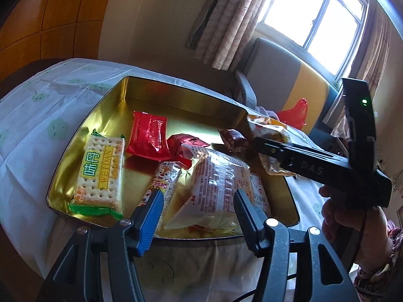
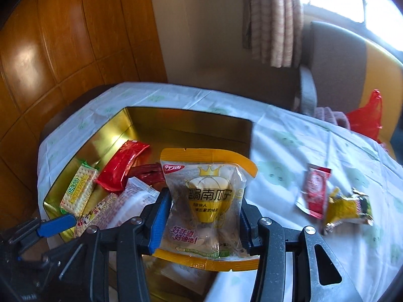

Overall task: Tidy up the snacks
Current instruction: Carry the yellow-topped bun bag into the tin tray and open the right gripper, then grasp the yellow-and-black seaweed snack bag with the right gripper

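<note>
Right gripper point(image 2: 201, 214): your jaws stand part-way closed, blue pad on one side and black on the other, both pressing the flanks of the orange-edged seed packet point(image 2: 205, 201). The packet is clamped about its lower half and stands upright between the fingers, long axis running up and down, printed face toward the camera, top seam highest. In the left wrist view the same gripper point(image 1: 267, 143) reaches in from the right, above the far right corner of the tin.

Left gripper point(image 1: 199, 206): your jaws stand wide, nothing between the pads. They hover over the near edge of the tin, above a clear white-printed packet point(image 1: 216, 188) lying flat there; I cannot tell whether a fingertip touches it.

Gold tin point(image 1: 176, 93): rectangular, open-topped, shiny inside. Contents:
- cracker pack point(image 1: 99, 173), green ends, lying flat at the left, long axis toward the far wall
- red foil packet point(image 1: 148, 136) behind it
- smaller crumpled red wrappers point(image 1: 181, 146) mid-tin
- cartoon-printed packet point(image 1: 161, 178) just beside the clear one

Loose on the cloth, right of the tin:
- red sachet point(image 2: 313, 192)
- yellow wrapper point(image 2: 348, 207) just beside it

Surface: table under a white cloth with pale green motifs point(image 2: 277, 151).

Room: wood panelling point(image 2: 63, 37), striped curtain point(image 1: 239, 20), bright window point(image 1: 314, 12), grey and yellow chair point(image 1: 277, 75), red plastic bag point(image 2: 367, 115).
</note>
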{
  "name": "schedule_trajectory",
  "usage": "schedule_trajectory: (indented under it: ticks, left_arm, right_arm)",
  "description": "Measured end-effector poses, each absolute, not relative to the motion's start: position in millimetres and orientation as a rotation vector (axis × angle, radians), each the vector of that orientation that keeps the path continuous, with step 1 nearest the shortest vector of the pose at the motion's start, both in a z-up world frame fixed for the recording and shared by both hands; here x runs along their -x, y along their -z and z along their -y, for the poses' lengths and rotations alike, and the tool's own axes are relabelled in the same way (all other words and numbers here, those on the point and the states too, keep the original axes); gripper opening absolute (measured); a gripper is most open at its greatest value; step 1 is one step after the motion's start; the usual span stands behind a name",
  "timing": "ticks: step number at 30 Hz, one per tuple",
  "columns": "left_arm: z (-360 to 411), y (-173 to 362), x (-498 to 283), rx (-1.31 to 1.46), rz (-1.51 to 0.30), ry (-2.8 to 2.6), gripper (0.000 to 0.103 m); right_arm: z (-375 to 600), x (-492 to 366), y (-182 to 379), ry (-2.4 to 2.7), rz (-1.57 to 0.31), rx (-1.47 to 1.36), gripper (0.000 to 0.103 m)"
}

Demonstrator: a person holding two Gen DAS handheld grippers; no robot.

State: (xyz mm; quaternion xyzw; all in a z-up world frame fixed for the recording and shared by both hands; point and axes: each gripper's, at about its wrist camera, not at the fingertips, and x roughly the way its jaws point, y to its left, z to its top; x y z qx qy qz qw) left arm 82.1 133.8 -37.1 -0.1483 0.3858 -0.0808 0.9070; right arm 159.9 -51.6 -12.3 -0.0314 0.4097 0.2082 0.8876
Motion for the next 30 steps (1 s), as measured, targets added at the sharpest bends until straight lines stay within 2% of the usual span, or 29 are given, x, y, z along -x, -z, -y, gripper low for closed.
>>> schedule_trajectory:
  ticks: [11,16,20,24,30]
  left_arm:
    - [-137.4,38.7,-82.0,0.313,-0.799,0.163,0.059]
    - [-137.7,37.6,-80.9,0.315,-0.791,0.160,0.059]
    - [-137.4,38.1,-79.9,0.323,-0.790,0.160,0.059]
    - [-135.6,36.9,-78.7,0.314,-0.790,0.166,0.059]
    - [-132.1,36.5,-78.1,0.306,-0.795,0.182,0.059]
  right_arm:
    - [30.8,-196.0,33.0,-0.442,-0.970,0.042,0.053]
    - [50.9,-189.8,23.8,-0.411,-0.924,-0.058,0.067]
    - [62.6,-177.7,13.6,-0.421,-0.888,-0.080,0.066]
    - [58.4,-170.0,11.1,-0.431,-0.873,-0.001,0.050]
    - [68.1,-150.7,7.3,-0.407,-0.809,-0.013,0.050]
